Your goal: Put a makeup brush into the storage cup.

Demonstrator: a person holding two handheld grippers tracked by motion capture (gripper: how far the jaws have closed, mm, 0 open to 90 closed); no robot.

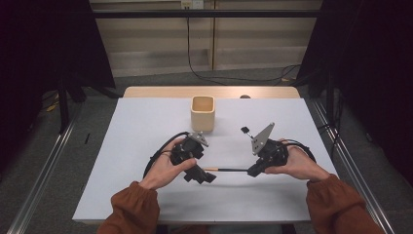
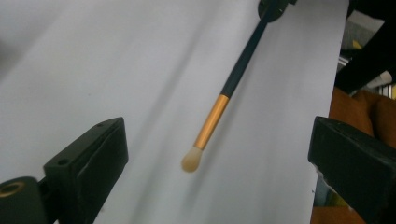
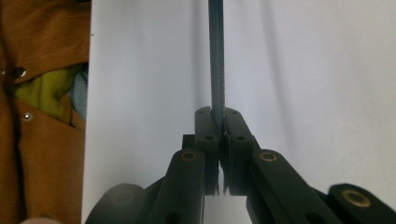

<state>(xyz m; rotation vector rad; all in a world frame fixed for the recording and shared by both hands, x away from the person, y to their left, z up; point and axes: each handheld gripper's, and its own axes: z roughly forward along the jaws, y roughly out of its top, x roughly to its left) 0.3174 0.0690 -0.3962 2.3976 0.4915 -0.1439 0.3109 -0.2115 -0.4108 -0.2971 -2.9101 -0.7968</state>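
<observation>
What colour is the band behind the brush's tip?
Gold-orange, on the brush between cream tip and dark handle; clearest in the left gripper view.

- The wooden cup [image 1: 202, 113] stands alone mid-table, well apart from both hands, with bare white tabletop [image 1: 146, 126] on either side of it.
- Between the left gripper [image 1: 200, 174] and right gripper [image 1: 254, 170], the brush [image 1: 229, 169] spans the gap.

Even overhead light brightens the white table [image 1: 146, 126]; the room at both sides is nearly black. Soft shadows lie under the hands toward the table's near edge. In the left gripper view the brush [image 2: 212, 119] is sharp and the table blurred, streaked with grey.
</observation>
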